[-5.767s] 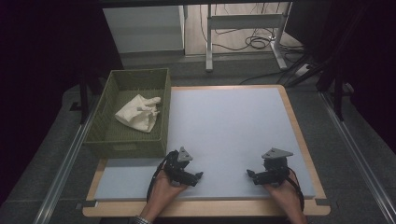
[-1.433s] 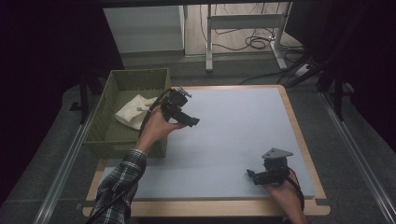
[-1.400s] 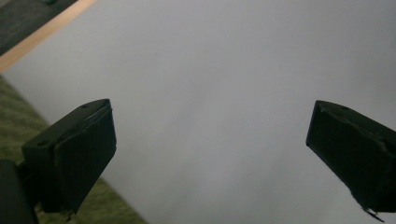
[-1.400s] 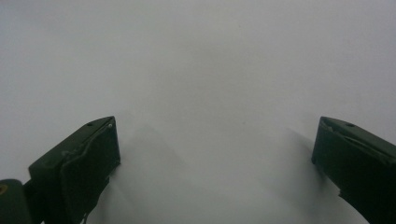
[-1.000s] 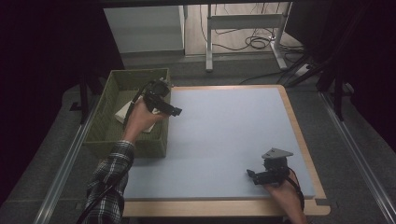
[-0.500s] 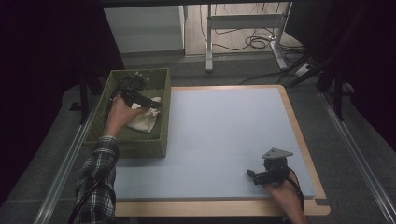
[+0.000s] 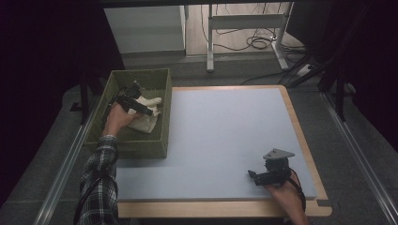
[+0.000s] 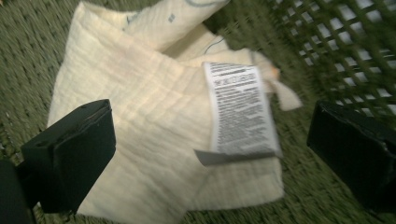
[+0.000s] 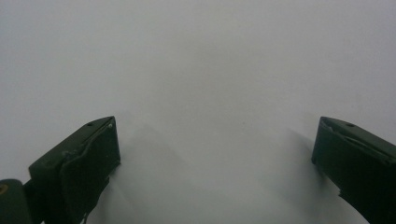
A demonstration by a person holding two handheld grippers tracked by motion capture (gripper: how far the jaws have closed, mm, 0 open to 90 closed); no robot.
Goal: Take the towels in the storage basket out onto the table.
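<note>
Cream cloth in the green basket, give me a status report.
Left gripper open, jaws either side of cream cloth. Cloth crumpled in green basket, care label up. Right gripper open, resting on mat. Nothing in the way.

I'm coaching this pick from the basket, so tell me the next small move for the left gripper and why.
Probably lower the left gripper a little and shut its jaws on the cloth. Its jaws stand wide open on either side of the cream cloth with its white label, which lies loose on the floor of the green basket, and nothing is gripped yet. The right gripper rests open on the table.
</note>
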